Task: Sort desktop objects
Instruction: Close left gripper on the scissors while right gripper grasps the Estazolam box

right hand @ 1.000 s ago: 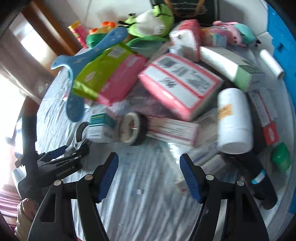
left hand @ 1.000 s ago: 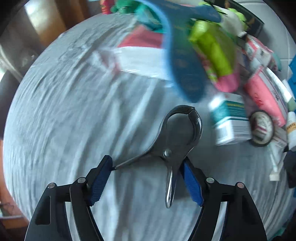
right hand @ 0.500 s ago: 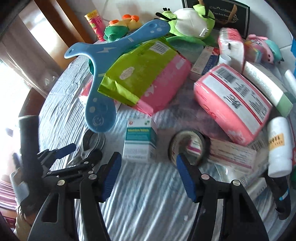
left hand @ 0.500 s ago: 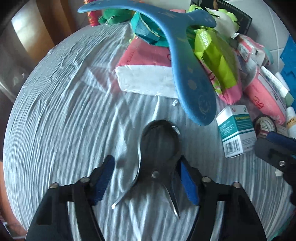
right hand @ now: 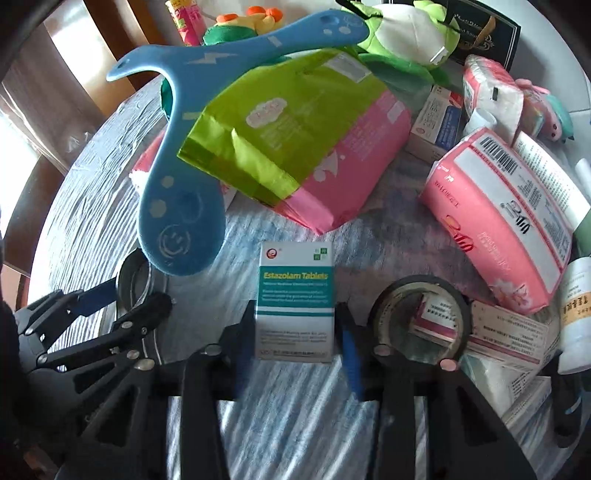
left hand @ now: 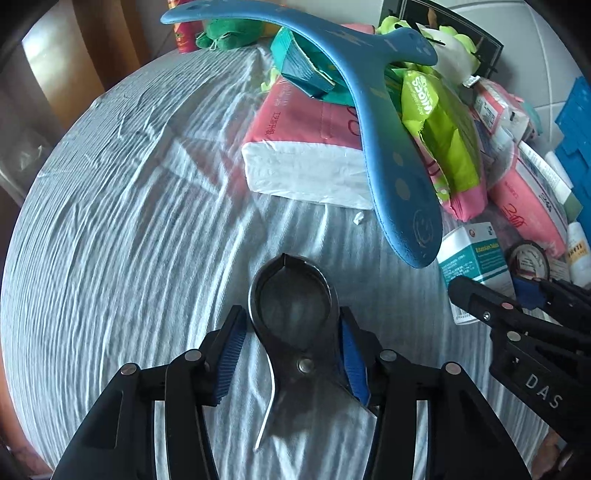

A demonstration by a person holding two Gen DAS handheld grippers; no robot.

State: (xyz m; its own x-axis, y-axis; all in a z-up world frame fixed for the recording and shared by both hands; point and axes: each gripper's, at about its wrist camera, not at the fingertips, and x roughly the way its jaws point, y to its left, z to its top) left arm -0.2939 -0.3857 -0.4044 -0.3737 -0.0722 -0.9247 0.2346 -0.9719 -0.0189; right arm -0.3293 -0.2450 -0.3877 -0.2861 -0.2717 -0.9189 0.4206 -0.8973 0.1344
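Note:
A dark metal spring clamp [left hand: 295, 332] lies on the grey-white cloth between my left gripper's [left hand: 290, 350] blue pads. The jaws stand around its round head; the right pad touches it, the left pad stands slightly apart. A white and teal tablet box [right hand: 295, 302] lies between my right gripper's [right hand: 295, 339] fingers, which close in on both its sides. The box also shows in the left wrist view [left hand: 474, 262], beside the right gripper [left hand: 517, 314]. The left gripper shows in the right wrist view [right hand: 92, 325].
A blue boomerang-shaped toy [right hand: 184, 147] rests over a green and pink packet [right hand: 303, 147]. Pink tissue packs [right hand: 498, 221], a black tape roll [right hand: 421, 314], a white bottle [right hand: 576, 314], plush toys [right hand: 402, 33] and boxes crowd the right and back. A white tissue pack [left hand: 306, 155] lies ahead of the clamp.
My left gripper has moved forward around the clamp and narrowed on its head. My right gripper has moved left and forward to the tablet box and closed in on it.

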